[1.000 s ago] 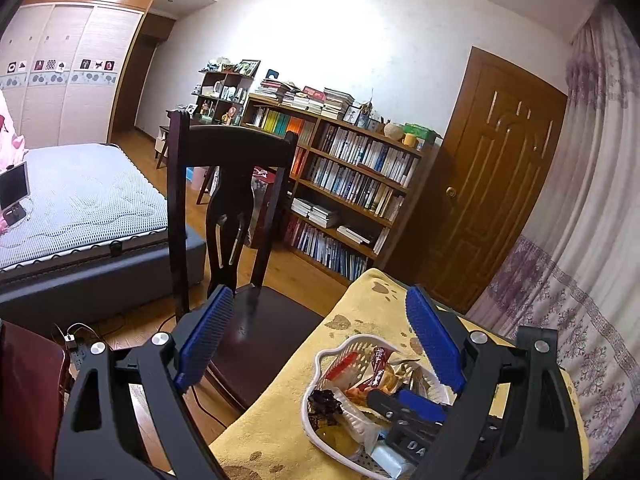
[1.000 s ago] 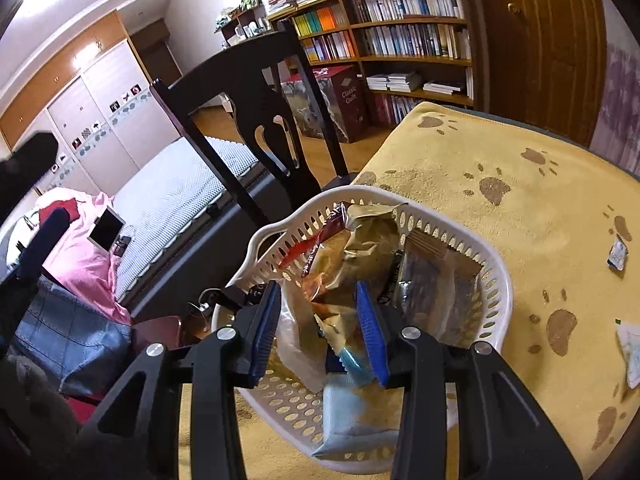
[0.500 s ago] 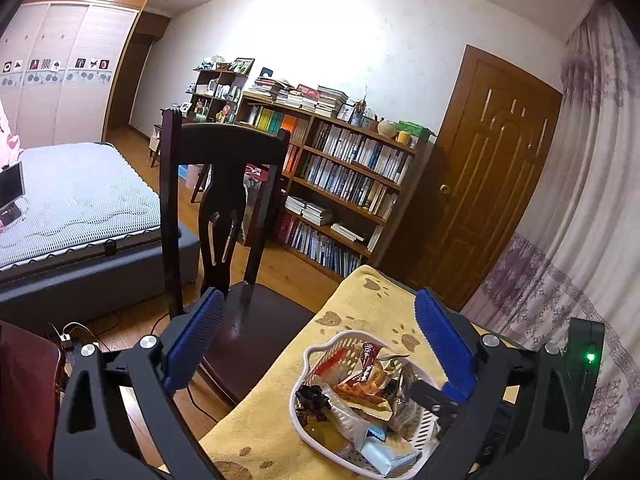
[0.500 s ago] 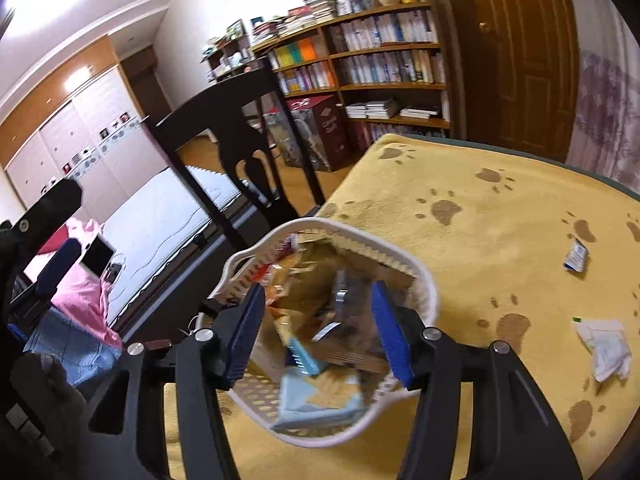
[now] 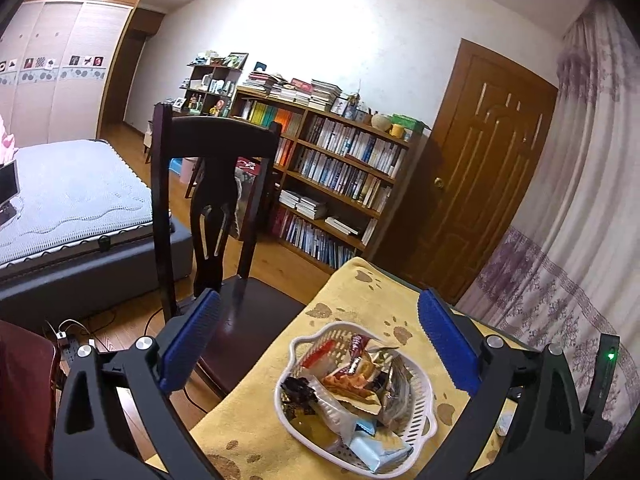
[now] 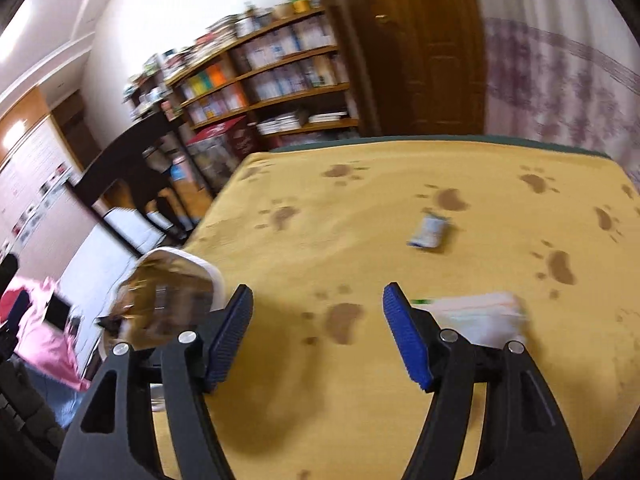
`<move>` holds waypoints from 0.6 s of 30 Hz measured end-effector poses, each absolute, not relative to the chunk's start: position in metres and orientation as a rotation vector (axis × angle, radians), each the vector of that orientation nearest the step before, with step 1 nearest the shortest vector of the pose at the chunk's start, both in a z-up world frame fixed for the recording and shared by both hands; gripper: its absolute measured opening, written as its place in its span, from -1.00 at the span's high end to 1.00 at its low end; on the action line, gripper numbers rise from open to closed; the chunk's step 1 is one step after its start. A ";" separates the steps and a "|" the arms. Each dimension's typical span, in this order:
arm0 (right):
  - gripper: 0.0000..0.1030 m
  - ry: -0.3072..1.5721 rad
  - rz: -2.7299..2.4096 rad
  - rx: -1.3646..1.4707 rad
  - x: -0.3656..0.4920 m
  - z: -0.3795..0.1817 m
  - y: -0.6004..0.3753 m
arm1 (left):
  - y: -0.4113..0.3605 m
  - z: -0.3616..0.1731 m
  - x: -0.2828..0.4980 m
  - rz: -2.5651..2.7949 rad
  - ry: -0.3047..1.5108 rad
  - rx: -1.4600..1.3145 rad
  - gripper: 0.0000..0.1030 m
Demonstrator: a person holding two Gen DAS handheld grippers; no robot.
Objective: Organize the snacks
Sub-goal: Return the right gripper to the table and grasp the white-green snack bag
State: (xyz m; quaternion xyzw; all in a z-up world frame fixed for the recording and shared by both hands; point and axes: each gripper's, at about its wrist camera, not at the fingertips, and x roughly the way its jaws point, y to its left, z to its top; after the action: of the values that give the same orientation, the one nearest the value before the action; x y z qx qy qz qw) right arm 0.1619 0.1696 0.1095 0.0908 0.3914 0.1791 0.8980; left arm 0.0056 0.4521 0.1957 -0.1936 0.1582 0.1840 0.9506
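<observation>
Both grippers, left gripper (image 5: 316, 344) and right gripper (image 6: 318, 330), are spread apart and empty. The basket (image 5: 420, 436), lower centre, is overfilled; the protruding blue packet (image 5: 378, 450) may be dislodged by contact.

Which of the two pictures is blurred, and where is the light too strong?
Right wrist view: motion blur smears the basket, the small packet and the bookshelf, while the right gripper itself stays sharp. Left wrist view: sharp overall, but the wall is overexposed by glare; the fisheye lens bends the door.
</observation>
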 end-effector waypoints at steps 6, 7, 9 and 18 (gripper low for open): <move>-0.31 0.844 0.252 0.232 0.167 0.088 0.123 | 0.438 0.195 0.011 0.349 0.332 -0.362 -0.94; -0.31 0.847 0.227 0.224 0.167 0.085 0.118 | 0.437 0.194 0.011 0.345 0.333 -0.359 -0.94; -0.31 0.844 0.175 0.196 0.167 0.078 0.112 | 0.433 0.194 0.012 0.337 0.333 -0.350 -0.94; -0.54 0.870 0.090 0.033 0.170 0.046 0.111 | 0.416 0.189 0.018 0.323 0.359 -0.316 -0.94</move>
State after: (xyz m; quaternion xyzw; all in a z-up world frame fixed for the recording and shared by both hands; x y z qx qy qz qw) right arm 0.1702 0.1108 0.0457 0.0160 0.4211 0.0436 0.9058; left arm 0.0183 0.4163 0.1891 -0.1556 0.1772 0.1591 0.9587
